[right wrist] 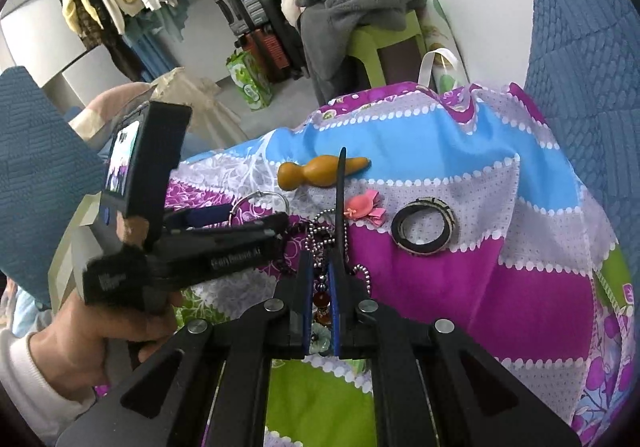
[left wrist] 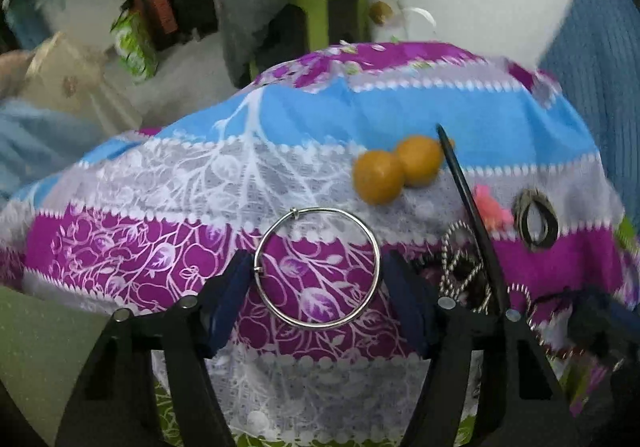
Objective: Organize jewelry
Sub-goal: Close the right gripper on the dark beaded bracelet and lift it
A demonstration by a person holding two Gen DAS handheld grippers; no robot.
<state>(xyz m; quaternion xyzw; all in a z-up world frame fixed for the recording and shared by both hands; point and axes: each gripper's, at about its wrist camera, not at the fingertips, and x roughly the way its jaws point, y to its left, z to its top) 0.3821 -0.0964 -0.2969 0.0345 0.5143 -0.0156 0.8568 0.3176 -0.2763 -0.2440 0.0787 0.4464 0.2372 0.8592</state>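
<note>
Left gripper (left wrist: pixel 316 283) spread around silver bangle (left wrist: pixel 317 267), right gripper (right wrist: pixel 320 279) clenched on black stick (right wrist: pixel 341 207).

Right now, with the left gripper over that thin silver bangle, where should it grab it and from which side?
Come straight down onto the silver bangle, which lies flat on the patterned cloth. The left gripper is open and already straddles the whole hoop, so it could probably pinch across it. Avoid the small clasp at the far rim.

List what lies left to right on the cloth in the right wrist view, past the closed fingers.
Silver bangle → yellow gourd → pink hair clip → black-and-white bangle.
</note>
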